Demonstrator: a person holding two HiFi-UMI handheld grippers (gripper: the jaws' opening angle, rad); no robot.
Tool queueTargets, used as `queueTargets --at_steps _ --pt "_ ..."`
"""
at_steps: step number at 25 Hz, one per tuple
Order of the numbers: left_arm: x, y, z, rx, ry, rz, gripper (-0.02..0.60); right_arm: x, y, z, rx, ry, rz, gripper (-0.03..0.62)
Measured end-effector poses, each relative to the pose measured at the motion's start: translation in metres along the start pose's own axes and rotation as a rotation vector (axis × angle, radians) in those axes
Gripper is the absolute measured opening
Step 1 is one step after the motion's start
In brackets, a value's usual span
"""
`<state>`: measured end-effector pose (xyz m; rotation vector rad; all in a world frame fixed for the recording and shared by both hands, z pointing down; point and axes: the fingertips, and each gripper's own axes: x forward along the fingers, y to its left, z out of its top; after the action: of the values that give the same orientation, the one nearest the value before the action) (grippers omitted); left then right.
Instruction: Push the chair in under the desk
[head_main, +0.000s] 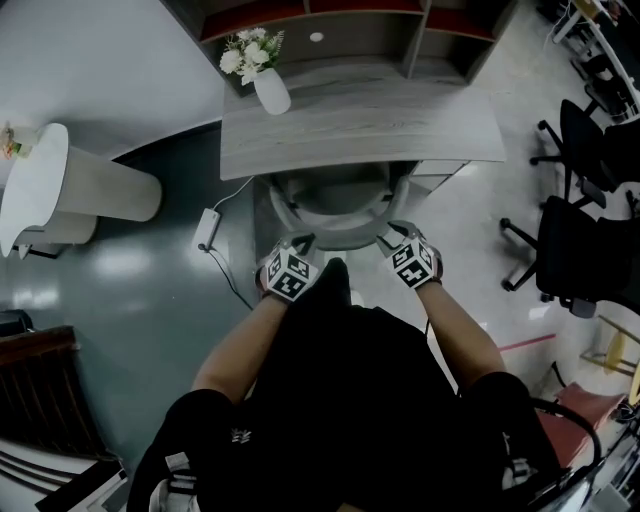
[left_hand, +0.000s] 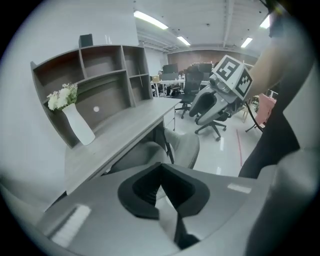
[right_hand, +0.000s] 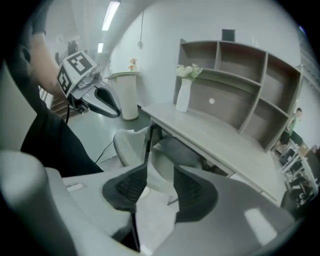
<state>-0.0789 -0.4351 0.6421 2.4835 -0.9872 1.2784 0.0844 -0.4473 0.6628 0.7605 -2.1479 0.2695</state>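
We are holding the left tool (head_main: 302, 243) and the right tool (head_main: 396, 233) side by side, both pointing at the grey chair (head_main: 335, 200). The chair is sitting directly ahead of the two tools, its seat already lying under the front edge of the desk (head_main: 360, 125) and its curved back standing just in front of the tips. Whether either tool is touching that back, we cannot tell.

The left tool's (left_hand: 160, 166) jaws are resting closed, tip against tip, with nothing between them. The right tool's (right_hand: 160, 167) jaws are standing apart, and through the gap we are seeing the pale chair and the floor, with nothing pinched.

Beyond the chair, ahead and left of the left tool, a white vase (head_main: 272, 92) is standing upright on the desk, holding a bunch of white flowers (head_main: 250, 50). Behind it, farther ahead, a shelf unit (head_main: 340, 25) of open compartments is rising from the desk.

Well to the right of the right tool, black office chairs (head_main: 585, 190) are standing on the floor.
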Motion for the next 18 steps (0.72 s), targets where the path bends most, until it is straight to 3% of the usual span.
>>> queueTargets --at_steps 3,7,13,18 --pt "-0.013 0.01 0.011 -0.061 -0.067 0.026 0.008 -0.019 -0.011 0.019 0.047 -0.078 -0.039 0.135" --pt "-0.038 0.023 0.044 -0.139 -0.251 0.036 0.008 -0.049 -0.034 0.05 0.112 -0.221 -0.113 0.087" --pt "-0.076 0.042 0.087 -0.127 -0.399 0.115 0.008 -0.093 -0.068 0.078 0.186 -0.372 -0.232 0.003" --pt "-0.113 0.065 0.112 -0.106 -0.492 0.242 0.008 -0.112 -0.078 0.089 0.209 -0.431 -0.285 0.003"
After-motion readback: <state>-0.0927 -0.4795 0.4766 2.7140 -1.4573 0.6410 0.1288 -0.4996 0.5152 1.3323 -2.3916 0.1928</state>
